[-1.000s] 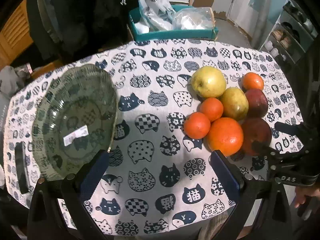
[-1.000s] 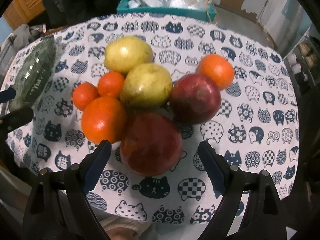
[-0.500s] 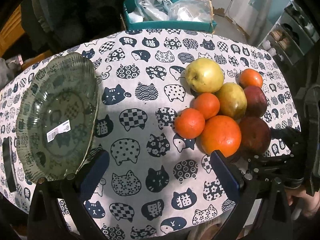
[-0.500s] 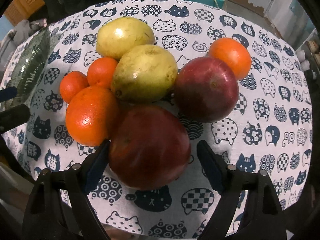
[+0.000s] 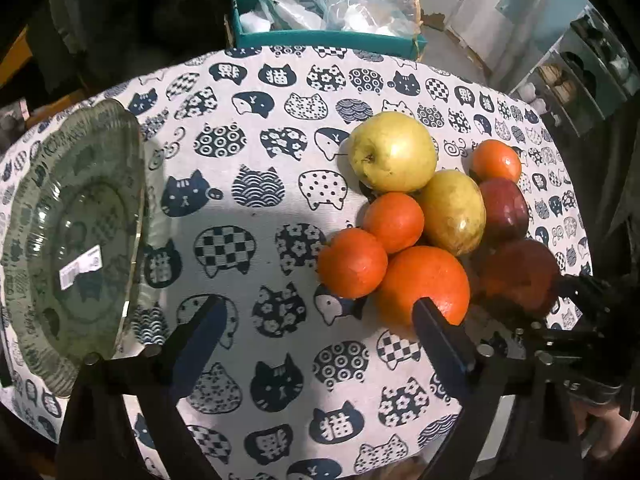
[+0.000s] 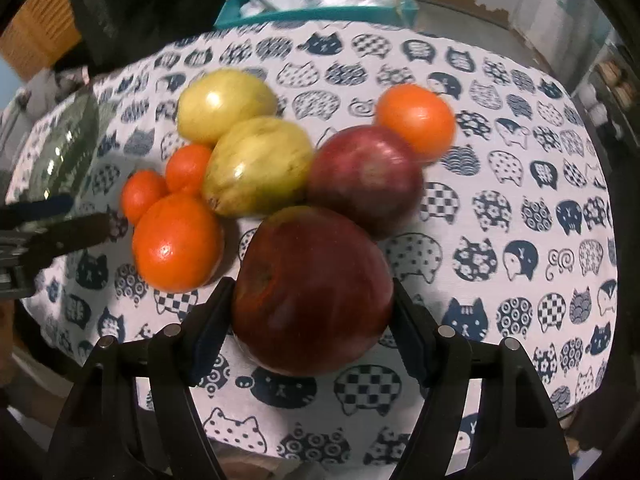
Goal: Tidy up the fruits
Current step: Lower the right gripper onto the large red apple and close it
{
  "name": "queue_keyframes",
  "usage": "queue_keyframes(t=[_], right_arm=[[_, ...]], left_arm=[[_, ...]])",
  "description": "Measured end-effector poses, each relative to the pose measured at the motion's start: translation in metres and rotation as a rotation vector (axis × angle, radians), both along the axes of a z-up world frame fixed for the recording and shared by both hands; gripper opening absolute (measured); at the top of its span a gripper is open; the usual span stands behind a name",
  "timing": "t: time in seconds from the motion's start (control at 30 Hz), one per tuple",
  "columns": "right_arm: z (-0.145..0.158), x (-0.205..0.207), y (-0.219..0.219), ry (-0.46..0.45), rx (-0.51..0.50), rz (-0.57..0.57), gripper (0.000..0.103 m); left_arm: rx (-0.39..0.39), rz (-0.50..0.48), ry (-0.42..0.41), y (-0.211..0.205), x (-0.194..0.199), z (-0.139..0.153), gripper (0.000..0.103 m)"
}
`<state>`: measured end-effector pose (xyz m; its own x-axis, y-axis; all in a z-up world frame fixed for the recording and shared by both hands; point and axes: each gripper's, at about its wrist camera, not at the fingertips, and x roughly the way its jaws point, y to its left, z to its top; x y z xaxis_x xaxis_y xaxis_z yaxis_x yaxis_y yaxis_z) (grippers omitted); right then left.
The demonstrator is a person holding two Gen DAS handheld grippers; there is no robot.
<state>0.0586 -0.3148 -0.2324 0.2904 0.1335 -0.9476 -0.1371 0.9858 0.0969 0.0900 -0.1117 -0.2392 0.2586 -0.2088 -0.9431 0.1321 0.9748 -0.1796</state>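
A pile of fruit lies on the cat-print tablecloth (image 5: 256,208): a yellow-green apple (image 5: 392,151), a yellow pear (image 5: 454,212), a dark red apple (image 5: 503,209), a large orange (image 5: 424,284) and small oranges (image 5: 352,262). My right gripper (image 6: 310,322) is shut on the big red apple (image 6: 312,288), both pads against its sides; it also shows in the left wrist view (image 5: 520,272). My left gripper (image 5: 320,332) is open and empty above the cloth, left of the large orange. A clear glass bowl (image 5: 72,224) stands at the left.
A teal box (image 5: 328,36) with plastic bags stands behind the table. The table's front edge is near both grippers. Bare cloth lies between the bowl and the fruit. A small orange (image 6: 416,120) sits apart at the back right.
My right gripper has moved in around the big red apple and closed its pads on it. My left gripper has drifted right, toward the fruit.
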Motion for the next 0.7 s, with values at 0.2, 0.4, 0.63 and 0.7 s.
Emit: queue_keyframes(t=[0.2, 0.4, 0.63, 0.7], right_arm=[[0.019, -0.007, -0.024, -0.044, 0.009, -0.057, 0.073], [0.028, -0.004, -0.041, -0.070, 0.023, -0.116, 0.073], [0.028, -0.002, -0.047, -0.072, 0.031, -0.131, 0.073], [0.028, -0.001, -0.048, -0.074, 0.030, -0.130, 0.073]], left_arm=[[-0.019, 0.020, 0.023, -0.002, 0.010, -0.006, 0.088], [-0.043, 0.039, 0.054, -0.003, 0.021, -0.014, 0.074], [-0.063, 0.041, 0.073, -0.006, 0.026, -0.022, 0.066], [-0.071, 0.039, 0.071, -0.006, 0.026, -0.022, 0.061]])
